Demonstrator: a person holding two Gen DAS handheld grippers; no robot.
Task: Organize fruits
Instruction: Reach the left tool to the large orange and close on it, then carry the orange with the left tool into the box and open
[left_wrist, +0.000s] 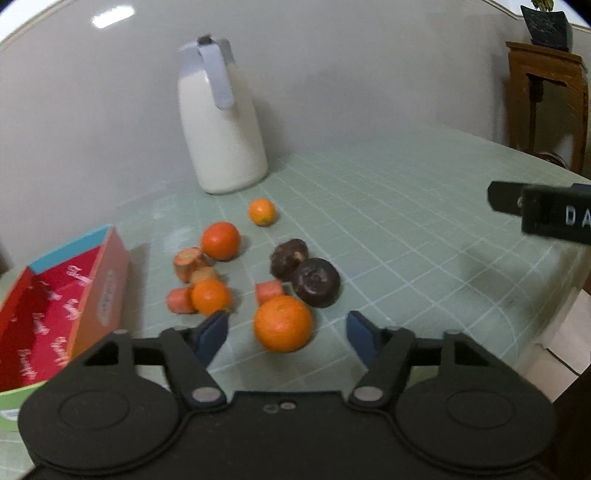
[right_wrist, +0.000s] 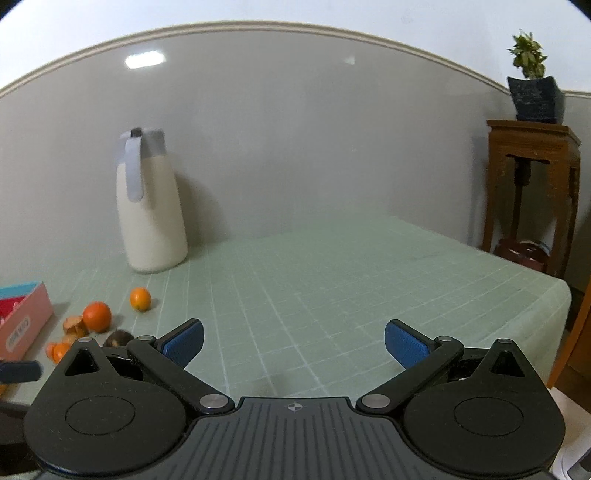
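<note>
In the left wrist view my left gripper (left_wrist: 286, 330) is open, its blue pads either side of a large orange (left_wrist: 283, 324) on the green table, not touching it. Behind lie two more oranges (left_wrist: 220, 240) (left_wrist: 210, 296), a small orange (left_wrist: 262, 211), carrot chunks (left_wrist: 188, 261) (left_wrist: 269, 290) and two dark brown fruits (left_wrist: 316, 282) (left_wrist: 289, 257). An open red box (left_wrist: 55, 306) stands at the left. My right gripper (right_wrist: 293, 343) is open and empty over bare table; part of it shows in the left wrist view (left_wrist: 543, 212).
A white thermos jug (left_wrist: 221, 122) stands against the wall behind the fruit. The table's right edge (right_wrist: 561, 295) drops off near a wooden stand (right_wrist: 532, 192) with a potted plant (right_wrist: 532, 85).
</note>
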